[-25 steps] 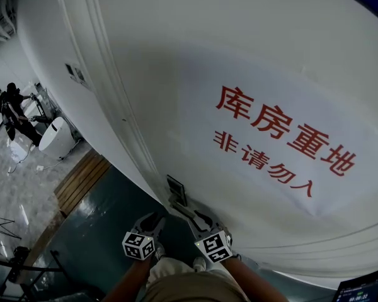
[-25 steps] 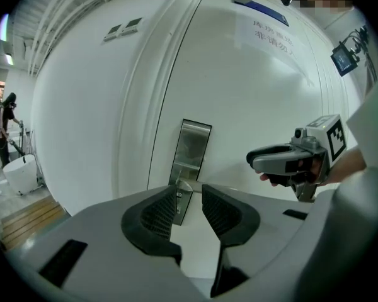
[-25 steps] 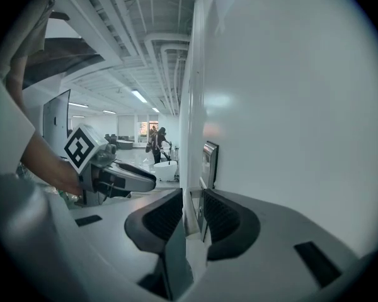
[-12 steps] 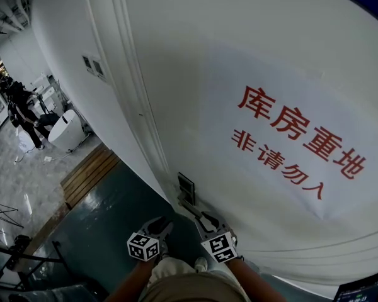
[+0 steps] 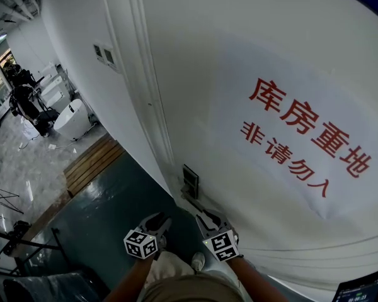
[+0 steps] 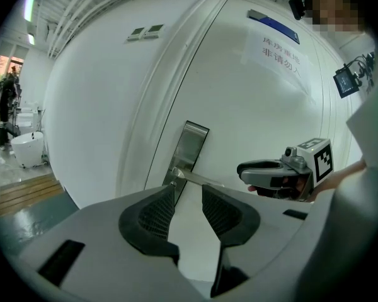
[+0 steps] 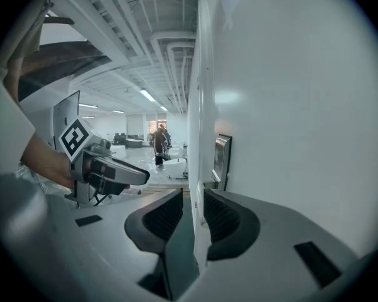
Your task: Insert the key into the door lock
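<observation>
Lock plate [image 5: 190, 180] draws nearer than a second ago, just above right gripper [image 5: 208, 219]; left gripper [image 5: 159, 223] sits beside it. Both tongs are narrowly parted and hold nothing. No key is seen, so insertion likely cannot start yet.

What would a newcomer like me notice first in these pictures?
Most striking is the paper sign with big red characters, on the white door at the head view's right. Below it, at the door's edge, sits a metal lock plate with a lever handle. At the bottom, the left gripper and right gripper, each bearing a marker cube, point towards it with jaws apart and nothing between them.
</observation>
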Motion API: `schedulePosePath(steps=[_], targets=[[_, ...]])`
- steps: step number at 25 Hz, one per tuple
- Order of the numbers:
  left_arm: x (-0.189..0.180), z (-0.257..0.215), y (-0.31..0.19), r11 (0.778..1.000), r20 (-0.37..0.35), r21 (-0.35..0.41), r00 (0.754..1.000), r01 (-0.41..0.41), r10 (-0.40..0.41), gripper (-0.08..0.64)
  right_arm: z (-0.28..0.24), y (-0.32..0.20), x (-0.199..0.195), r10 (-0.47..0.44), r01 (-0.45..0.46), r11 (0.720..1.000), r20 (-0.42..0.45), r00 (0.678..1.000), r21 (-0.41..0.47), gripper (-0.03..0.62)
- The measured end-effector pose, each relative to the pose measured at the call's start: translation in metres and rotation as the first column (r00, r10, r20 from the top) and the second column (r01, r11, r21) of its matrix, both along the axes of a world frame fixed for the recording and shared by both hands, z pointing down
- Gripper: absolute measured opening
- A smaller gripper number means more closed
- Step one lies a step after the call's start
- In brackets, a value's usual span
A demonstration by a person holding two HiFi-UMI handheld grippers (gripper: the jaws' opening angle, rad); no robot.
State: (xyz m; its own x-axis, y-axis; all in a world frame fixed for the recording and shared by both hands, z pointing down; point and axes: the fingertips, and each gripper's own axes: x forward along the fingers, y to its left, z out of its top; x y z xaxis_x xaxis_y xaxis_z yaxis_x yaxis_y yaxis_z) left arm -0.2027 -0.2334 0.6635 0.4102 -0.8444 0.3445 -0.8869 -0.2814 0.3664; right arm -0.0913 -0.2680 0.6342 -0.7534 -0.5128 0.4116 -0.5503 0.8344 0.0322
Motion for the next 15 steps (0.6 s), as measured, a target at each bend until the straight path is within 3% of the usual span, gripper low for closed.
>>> schedulePosePath(steps=[7,15], targets=[[-0.01,0.001,0.03,0.999,-0.016,-0.002,0.999,0.049,-0.049,0.132,0.0,0.01,-0.005,-0.029,0.029,1.0,-0.007,1.0,0.001,0.092],[-0.054,0.004,0.066,0.991,-0.039,0.004,0.99,0.136,-0.136,0.132,-0.014,0.031,-0.028,-0.073,0.073,0.997,0.002,0.997,0.035,0.092]])
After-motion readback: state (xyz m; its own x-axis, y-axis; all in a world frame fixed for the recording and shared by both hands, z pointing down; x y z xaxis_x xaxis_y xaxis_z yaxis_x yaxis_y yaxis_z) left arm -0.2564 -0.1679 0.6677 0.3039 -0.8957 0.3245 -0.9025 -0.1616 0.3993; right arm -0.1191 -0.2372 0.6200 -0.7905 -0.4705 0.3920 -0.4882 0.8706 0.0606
